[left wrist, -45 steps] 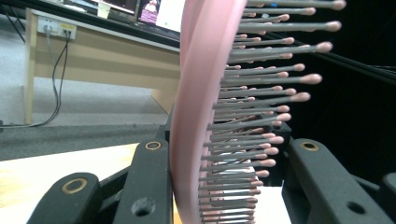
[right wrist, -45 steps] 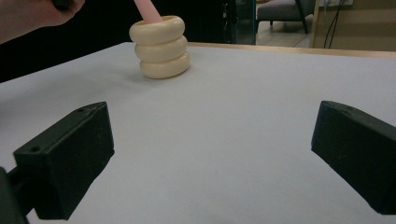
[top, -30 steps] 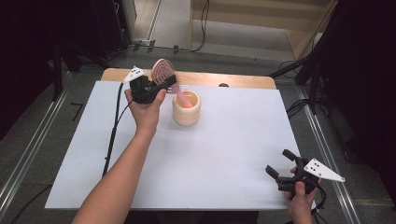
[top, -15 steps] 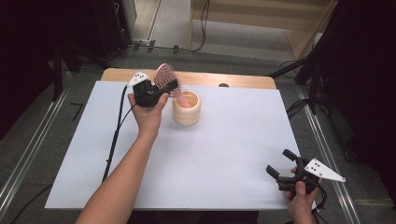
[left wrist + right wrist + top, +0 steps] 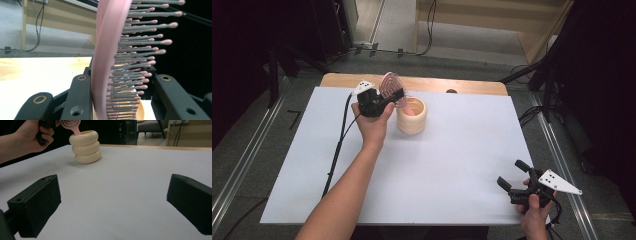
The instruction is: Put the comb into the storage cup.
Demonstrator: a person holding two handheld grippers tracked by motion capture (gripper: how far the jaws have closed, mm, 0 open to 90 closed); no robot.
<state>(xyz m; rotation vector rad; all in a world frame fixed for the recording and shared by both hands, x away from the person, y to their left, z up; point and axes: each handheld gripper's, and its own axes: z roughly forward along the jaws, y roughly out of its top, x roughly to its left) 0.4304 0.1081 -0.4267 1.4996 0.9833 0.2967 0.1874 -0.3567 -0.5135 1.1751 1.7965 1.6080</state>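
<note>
A pink hairbrush (image 5: pixel 391 86) stands upright over a cream ringed cup (image 5: pixel 412 116) at the back of the white table, its handle reaching down into the cup's mouth. My left gripper (image 5: pixel 394 97) is shut on the brush head. In the left gripper view the pink hairbrush (image 5: pixel 105 62) fills the gap of my left gripper (image 5: pixel 121 82), back against one jaw, bristles towards the other. My right gripper (image 5: pixel 511 173) rests open near the front right corner. From my right gripper (image 5: pixel 112 202) the cup (image 5: pixel 86 147) and hairbrush (image 5: pixel 71 125) show far off.
A white sheet (image 5: pixel 462 160) covers the table, with a wooden strip (image 5: pixel 462 86) along its far edge. A black cable (image 5: pixel 337 150) trails from the left gripper across the left side. Dark floor, rails and stands surround the table.
The left hand has drifted slightly right and down, bringing the hairbrush lower over the cup. The right gripper has not moved.
</note>
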